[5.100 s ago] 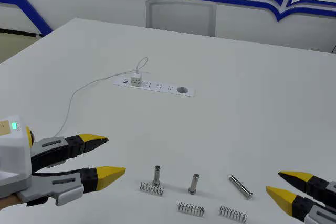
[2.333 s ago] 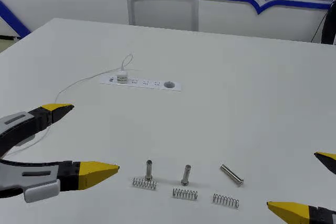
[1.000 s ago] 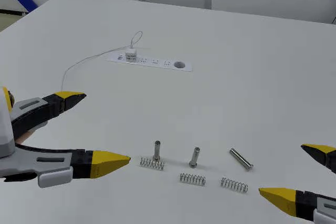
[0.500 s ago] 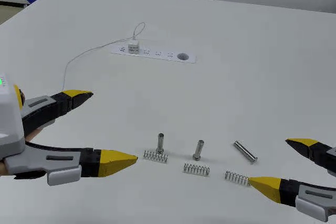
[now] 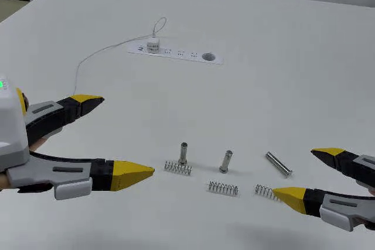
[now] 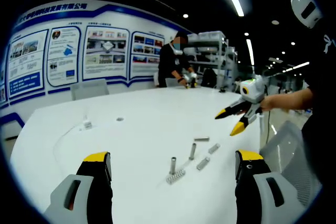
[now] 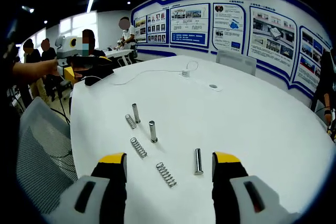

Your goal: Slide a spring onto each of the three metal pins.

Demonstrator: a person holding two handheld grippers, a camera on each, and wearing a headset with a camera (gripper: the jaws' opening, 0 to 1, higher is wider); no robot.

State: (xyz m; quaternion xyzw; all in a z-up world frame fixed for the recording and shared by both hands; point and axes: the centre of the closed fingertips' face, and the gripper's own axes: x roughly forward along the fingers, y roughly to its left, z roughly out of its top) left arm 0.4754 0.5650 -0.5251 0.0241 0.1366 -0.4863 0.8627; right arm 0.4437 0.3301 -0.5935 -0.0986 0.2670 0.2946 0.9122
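Both claws have opened up since a few seconds ago, and the right claw (image 5: 295, 172) has come in close to the parts. Its jaws stand wide and hold nothing. The left claw (image 5: 126, 134) is wide too and holds nothing.

The white table (image 5: 263, 86) is big and flat. A socket strip (image 5: 176, 54) lies far past both claws. Between the claws, the left pin (image 5: 183, 151) and the middle pin (image 5: 226, 160) stand up. The lying pin (image 5: 279, 164) is flat, just ahead of the right claw. The left spring (image 5: 177, 168) and the middle spring (image 5: 223, 188) lie by the standing pins. The right spring (image 5: 265, 191) is just beside the right claw's lower tip.

I think the pins are hard, smooth and a bit slippery. Grab one low on its shaft and leave the top free. The springs look light and squishy. Pinch one softly near its end, or it may bend or jump away.

The head view shows how close the tip is to the right spring. The right gripper view shows the lying pin (image 7: 198, 160) straight ahead between the jaws. The left gripper view shows the right claw (image 6: 224, 124) across the table, held in a hand (image 6: 273, 100).
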